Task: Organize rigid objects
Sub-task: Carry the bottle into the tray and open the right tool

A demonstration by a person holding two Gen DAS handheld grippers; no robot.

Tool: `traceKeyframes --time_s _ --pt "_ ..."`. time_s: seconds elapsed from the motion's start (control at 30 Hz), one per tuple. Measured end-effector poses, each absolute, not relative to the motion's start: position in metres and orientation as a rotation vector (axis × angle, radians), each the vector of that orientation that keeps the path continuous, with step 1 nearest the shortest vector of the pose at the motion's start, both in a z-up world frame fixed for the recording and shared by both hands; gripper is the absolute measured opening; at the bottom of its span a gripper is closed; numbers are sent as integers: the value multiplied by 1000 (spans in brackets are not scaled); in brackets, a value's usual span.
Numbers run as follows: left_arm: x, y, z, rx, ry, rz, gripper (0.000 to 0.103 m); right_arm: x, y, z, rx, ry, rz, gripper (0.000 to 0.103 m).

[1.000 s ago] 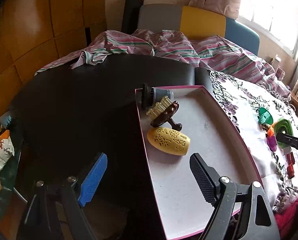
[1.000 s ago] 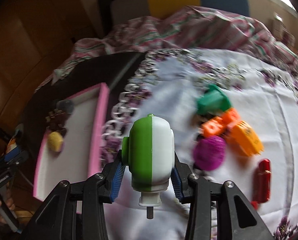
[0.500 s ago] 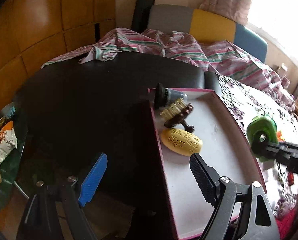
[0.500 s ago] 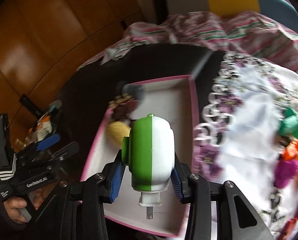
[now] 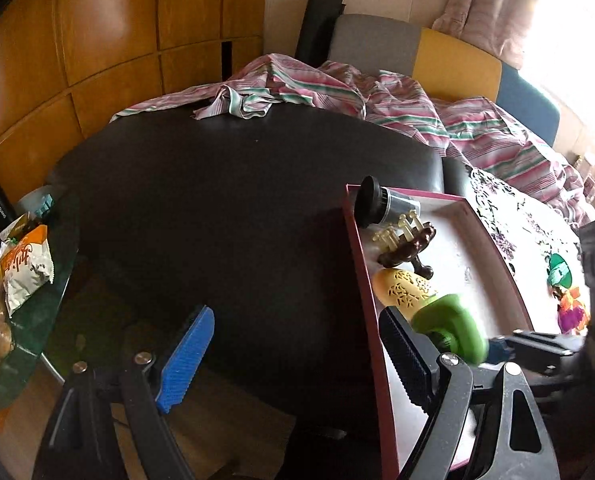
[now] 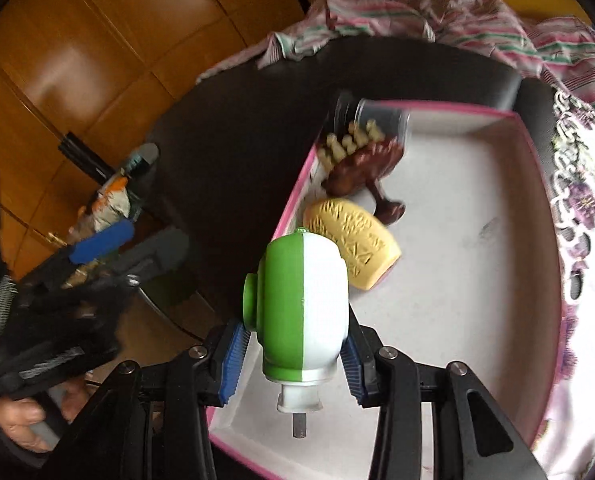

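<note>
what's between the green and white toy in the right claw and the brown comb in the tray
The yellow patterned piece lies between the green and white toy and the brown comb, clearest in the right wrist view.

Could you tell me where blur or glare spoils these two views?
Left wrist view: the window at upper right is blown out, and the right gripper smears at the right edge. Right wrist view: the left gripper and brown hairbrush are motion-blurred; the green-and-white device stays sharp.

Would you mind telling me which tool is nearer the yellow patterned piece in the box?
Right. The right tool hovers just beside the yellow piece; the left tool straddles the box's left wall.
</note>
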State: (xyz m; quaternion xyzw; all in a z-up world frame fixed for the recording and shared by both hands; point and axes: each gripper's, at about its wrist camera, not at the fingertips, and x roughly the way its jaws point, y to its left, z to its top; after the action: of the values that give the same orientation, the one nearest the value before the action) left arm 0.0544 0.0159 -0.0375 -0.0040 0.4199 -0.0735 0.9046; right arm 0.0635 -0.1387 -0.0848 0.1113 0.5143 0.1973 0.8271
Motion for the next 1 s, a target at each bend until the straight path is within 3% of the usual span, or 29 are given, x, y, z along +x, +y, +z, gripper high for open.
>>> traceKeyframes --time_s 0.57,1.0 --pt "51 10 -28 20 836 -161 85 52 -158 -70 264 1033 378 56" --pt "32 -25 -3 132 733 -211 88 27 -220 -34 232 915 205 57"
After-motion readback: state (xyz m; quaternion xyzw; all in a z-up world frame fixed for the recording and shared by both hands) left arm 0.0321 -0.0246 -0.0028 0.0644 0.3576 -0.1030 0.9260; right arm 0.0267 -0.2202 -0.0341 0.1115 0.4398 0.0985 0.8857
